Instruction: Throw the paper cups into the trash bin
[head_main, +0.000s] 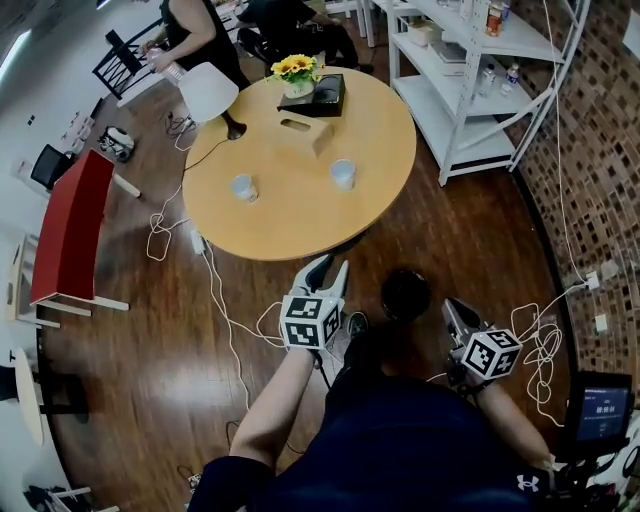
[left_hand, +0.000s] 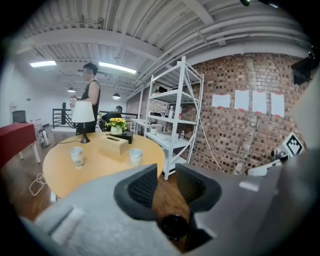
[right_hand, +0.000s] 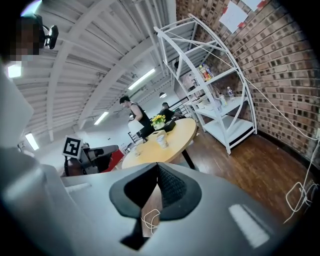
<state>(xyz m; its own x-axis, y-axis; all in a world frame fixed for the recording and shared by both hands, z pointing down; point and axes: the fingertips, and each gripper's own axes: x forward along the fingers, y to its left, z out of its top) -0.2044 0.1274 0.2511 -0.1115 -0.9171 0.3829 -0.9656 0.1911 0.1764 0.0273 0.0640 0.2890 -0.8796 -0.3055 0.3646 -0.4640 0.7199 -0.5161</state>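
Two paper cups wait on the tabletop, not yet carried to the trash bin. The left gripper gapes empty; the right gripper is pinched closed on nothing.

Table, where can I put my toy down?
The table is bare along its near edge, in front of the left paper cup and right paper cup, and between them. The far side is crowded: lamp, flowers, tissue box.

Table bare round left cup and right cup, tissue box behind

Round table; two paper cups
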